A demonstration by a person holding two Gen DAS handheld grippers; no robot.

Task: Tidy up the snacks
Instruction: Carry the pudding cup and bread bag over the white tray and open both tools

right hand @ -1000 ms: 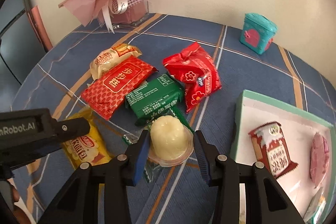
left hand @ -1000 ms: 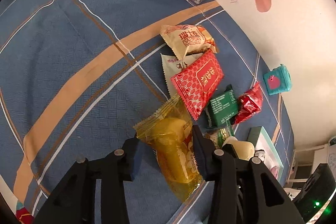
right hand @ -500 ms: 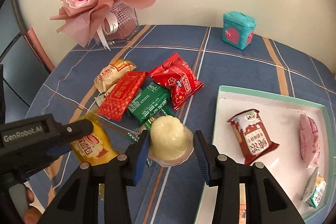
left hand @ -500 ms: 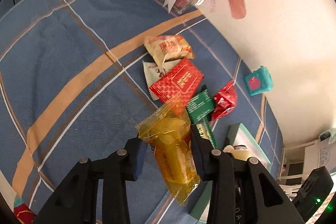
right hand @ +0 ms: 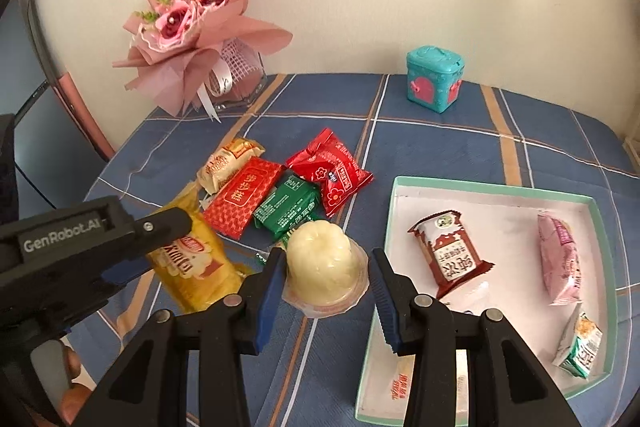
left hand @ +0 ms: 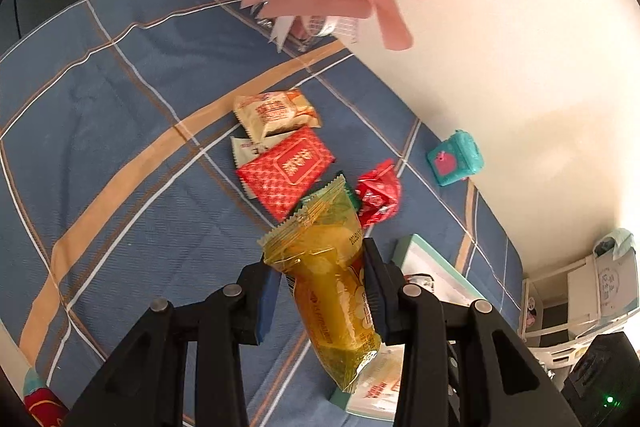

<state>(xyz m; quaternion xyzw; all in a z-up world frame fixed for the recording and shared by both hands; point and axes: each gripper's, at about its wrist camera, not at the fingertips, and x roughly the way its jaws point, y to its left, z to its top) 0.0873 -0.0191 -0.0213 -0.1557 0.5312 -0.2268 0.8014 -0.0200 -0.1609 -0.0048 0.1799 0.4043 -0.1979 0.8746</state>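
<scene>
My left gripper (left hand: 320, 287) is shut on a yellow snack packet (left hand: 332, 283) and holds it above the table; the packet also shows in the right wrist view (right hand: 196, 267). My right gripper (right hand: 326, 279) is shut on a pale jelly cup (right hand: 320, 261), lifted beside the left rim of the green-edged tray (right hand: 492, 187). The tray holds a brown-and-white packet (right hand: 450, 251), a pink packet (right hand: 560, 259) and a small green-white packet (right hand: 580, 347). On the cloth lie a red patterned packet (right hand: 244, 197), a green packet (right hand: 288, 209), a red flowered packet (right hand: 332, 177) and a beige packet (right hand: 228, 163).
A pink flower bouquet (right hand: 192, 27) in a glass vase stands at the back left. A small teal box (right hand: 434, 77) stands near the wall. The table has a blue plaid cloth (right hand: 440, 139). White shelving (left hand: 580, 287) stands beyond the table's edge.
Both grippers have risen with their loads; the snacks on the cloth look smaller and farther. The yellow packet is off the table now. The tray has come fuller into the right view.
</scene>
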